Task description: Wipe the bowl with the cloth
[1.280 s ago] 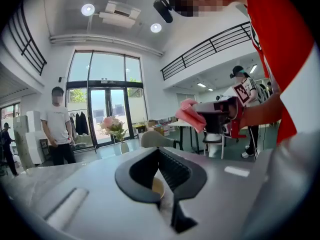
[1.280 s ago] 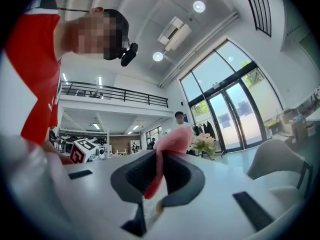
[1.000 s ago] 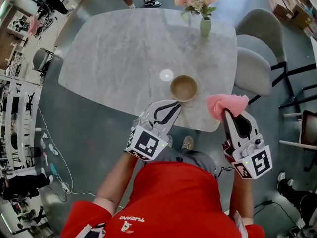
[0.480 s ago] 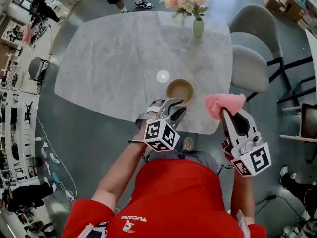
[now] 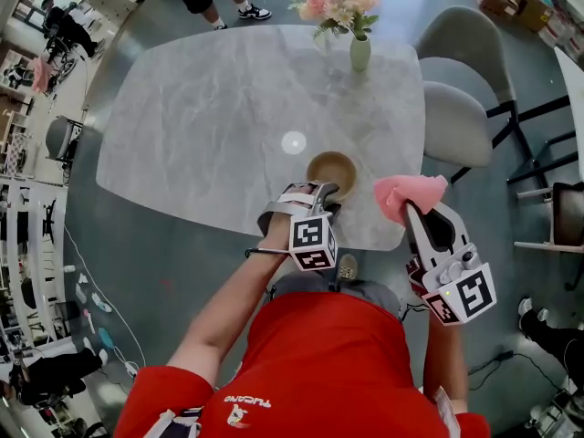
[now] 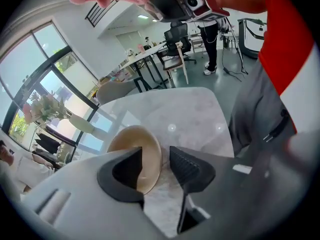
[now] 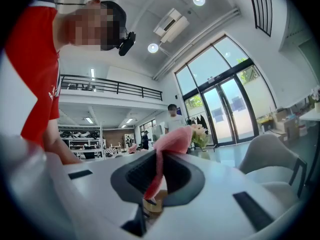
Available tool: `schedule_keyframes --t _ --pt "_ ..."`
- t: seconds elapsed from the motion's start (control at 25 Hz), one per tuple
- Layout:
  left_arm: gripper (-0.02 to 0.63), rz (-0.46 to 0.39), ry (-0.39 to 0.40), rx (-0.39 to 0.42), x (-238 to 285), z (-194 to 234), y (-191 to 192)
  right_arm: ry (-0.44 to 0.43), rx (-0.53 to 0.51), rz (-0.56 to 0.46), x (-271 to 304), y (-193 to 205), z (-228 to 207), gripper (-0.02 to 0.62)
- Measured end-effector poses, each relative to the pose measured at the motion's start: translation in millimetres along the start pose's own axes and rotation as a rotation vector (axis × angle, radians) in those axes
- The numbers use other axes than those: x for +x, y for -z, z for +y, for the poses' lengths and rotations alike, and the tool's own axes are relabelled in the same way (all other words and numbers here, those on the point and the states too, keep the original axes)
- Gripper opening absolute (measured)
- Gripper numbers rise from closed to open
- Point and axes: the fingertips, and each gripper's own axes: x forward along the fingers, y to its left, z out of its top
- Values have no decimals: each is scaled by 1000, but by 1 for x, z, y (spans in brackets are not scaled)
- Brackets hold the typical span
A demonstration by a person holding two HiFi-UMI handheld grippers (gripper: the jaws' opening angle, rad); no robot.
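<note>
Grey marble-pattern counter (image 5: 210,108). Green vase (image 5: 360,55) with pink flowers (image 5: 330,0) stands upright near its far edge. Two grey chairs (image 5: 453,117) just beside its right side.

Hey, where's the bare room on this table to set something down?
Bare: the left and middle of the grey marble table, left of the pale green flower vase. Crowded: the near-right edge, with the round tan bowl, left gripper and pink cloth.

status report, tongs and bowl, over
Left tongs just opening, bowl rim between them, no grip. Right tongs shut on pink cloth, right of bowl. Vase far off.
</note>
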Motion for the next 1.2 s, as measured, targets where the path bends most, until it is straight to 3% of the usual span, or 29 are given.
schedule_keyframes --t 0.44,0.72,0.84,1.04,1.2 --pt "146 4 28 87 11 -3 3 46 4 5 1 3 1 20" --pt "41 7 8 114 16 -1 8 67 3 7 2 4 2 20" --pt "34 0 14 112 16 -1 7 79 3 13 2 5 1 20" --pt "18 -54 4 68 10 4 3 87 2 22 4 7 1 20" --pt "17 -170 -3 -41 -5 14 -9 87 0 24 6 8 3 20"
